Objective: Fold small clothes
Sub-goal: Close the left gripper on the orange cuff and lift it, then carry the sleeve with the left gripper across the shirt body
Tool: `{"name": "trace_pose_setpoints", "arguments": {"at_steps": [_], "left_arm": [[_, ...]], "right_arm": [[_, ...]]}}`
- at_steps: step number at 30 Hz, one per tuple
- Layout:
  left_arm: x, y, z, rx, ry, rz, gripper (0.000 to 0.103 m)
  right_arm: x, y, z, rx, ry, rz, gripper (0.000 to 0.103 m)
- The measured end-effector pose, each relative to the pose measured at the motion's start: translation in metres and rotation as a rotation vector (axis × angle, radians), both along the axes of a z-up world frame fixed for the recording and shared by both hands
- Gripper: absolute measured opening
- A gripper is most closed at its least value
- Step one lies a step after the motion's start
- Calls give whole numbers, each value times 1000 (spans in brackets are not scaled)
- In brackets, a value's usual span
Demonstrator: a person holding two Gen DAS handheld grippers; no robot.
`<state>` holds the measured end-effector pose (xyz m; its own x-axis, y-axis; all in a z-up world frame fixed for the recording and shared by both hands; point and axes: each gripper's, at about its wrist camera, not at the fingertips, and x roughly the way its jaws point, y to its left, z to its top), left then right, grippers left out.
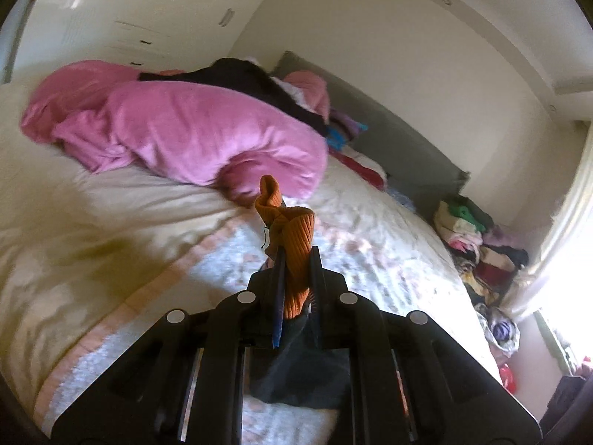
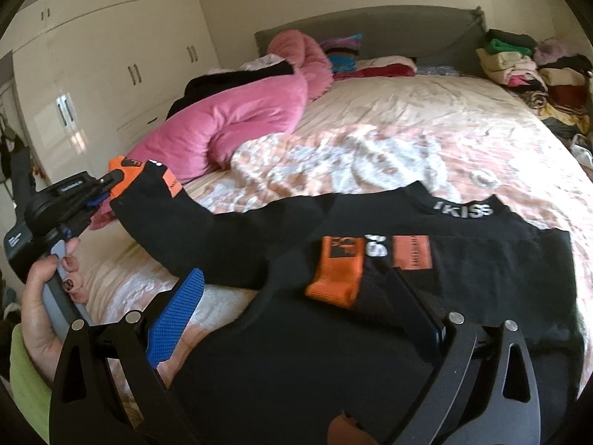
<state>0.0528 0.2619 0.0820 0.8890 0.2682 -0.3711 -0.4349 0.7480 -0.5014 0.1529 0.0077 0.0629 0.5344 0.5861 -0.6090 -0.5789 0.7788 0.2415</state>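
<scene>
Bedroom, bed (image 2: 426, 111) with a pink-and-white floral cover; two hand-held grippers at work over it

- Left gripper (image 1: 296, 259): jaws clenched on the orange cuff (image 1: 292, 230) of a black sock (image 2: 207, 237). In the right wrist view the same gripper sits at far left (image 2: 111, 181), held by a hand (image 2: 44, 296) with dark-painted nails and a light green sleeve; the cuff is pinched at its tip and the sock's black leg hangs from it down toward the bed, lifted clear at the cuff end
- Right gripper (image 2: 296, 304): jaws wide apart, released, nothing pressed between the pads; blue ribbed pad (image 2: 178, 315) on one finger in plain view. It hovers just over dark clothes lying between the fingers
- Black socks, orange trim (image 2: 337, 270): lying flat on the cover in front of the right gripper, with an orange cuff, an orange label and white lettering; how many pieces overlap here I cannot tell
- Black garment, white lettering on waistband (image 2: 463, 211): spread on the cover just behind the socks, touching them
- Pink duvet (image 1: 192, 129): bundled along the far side of the bed, a black garment (image 1: 241, 74) draped on top
- Grey headboard (image 2: 370, 26): at the bed's head, with coloured fabrics heaped against it
- Clothes pile (image 2: 519, 63): folded and loose items stacked beside the headboard
- White wardrobe (image 2: 111, 37): tall doors with dark handles, along the wall beyond the bed
</scene>
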Motion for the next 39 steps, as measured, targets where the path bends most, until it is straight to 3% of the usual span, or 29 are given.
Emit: {"name": "trace_pose_setpoints", "arguments": {"at_steps": [21, 39], "left_arm": [[38, -83, 37, 40, -38, -251, 5], [77, -154, 40, 16, -32, -432, 5]], "right_arm": [[-4, -92, 3, 33, 8, -184, 98], [-3, -150, 7, 37, -1, -338, 98]]}}
